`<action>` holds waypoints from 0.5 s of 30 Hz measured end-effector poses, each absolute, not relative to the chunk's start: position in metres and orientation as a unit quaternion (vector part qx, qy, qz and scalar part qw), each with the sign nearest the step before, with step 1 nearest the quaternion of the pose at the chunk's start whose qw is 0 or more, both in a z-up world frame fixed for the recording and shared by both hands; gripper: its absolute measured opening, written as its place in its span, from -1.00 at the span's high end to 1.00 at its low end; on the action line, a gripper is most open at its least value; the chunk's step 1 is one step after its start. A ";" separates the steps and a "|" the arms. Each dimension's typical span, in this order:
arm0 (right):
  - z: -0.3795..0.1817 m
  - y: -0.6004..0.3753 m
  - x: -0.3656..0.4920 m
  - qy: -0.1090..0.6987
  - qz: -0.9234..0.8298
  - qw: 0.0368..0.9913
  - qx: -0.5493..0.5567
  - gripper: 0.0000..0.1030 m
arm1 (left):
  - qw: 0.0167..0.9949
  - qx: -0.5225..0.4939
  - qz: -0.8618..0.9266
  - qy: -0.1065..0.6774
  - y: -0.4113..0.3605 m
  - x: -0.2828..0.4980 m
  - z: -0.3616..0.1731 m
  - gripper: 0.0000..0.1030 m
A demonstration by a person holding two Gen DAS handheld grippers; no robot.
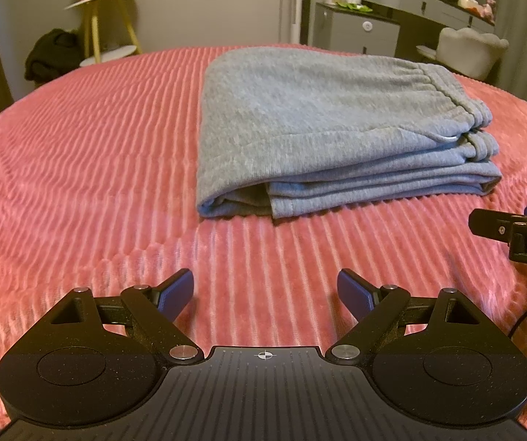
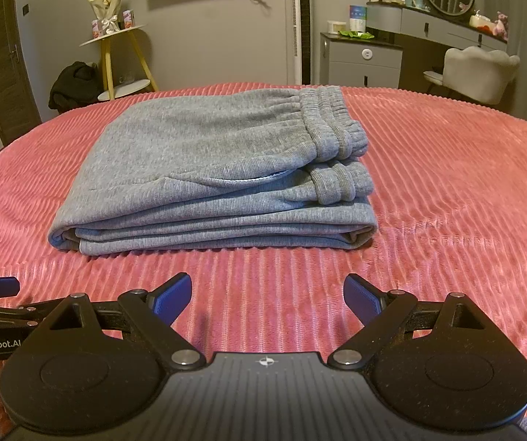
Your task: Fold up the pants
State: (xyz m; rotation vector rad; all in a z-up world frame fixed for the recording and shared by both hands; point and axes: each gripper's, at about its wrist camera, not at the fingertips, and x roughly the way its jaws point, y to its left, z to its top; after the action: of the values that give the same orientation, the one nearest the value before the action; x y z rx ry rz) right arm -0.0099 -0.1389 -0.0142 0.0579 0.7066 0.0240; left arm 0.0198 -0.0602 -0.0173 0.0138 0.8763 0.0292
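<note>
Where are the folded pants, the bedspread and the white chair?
folded pants (image 2: 204, 169): right wrist view, top gray layer.
bedspread (image 2: 447, 191): right wrist view, bare pink ribbed part right of the pants.
white chair (image 2: 480, 70): right wrist view, its backrest.

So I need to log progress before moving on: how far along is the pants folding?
Done, by the look of it: the grey pants lie in a compact stack of layers on the pink bedspread, waistband on top. Nothing is in hand: the left gripper and right gripper both hang open, short of the pile. At most a little squaring of the edges is left.
</note>
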 end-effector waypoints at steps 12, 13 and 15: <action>-0.014 -0.139 -0.010 0.346 0.011 0.938 0.029 -0.75 | 0.905 0.005 0.012 0.425 -0.060 0.020 -0.017 -0.75; -0.014 -0.139 -0.010 0.346 0.011 0.938 0.029 -0.75 | 0.905 0.005 0.012 0.425 -0.060 0.020 -0.017 -0.75; -0.014 -0.139 -0.010 0.346 0.011 0.938 0.029 -0.75 | 0.905 0.005 0.011 0.425 -0.060 0.020 -0.017 -0.75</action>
State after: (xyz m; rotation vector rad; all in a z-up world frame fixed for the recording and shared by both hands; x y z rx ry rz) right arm -0.0101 -0.1387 -0.0140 0.0583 0.7061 0.0220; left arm 0.0199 -0.0601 -0.0173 0.0113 0.8787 0.0235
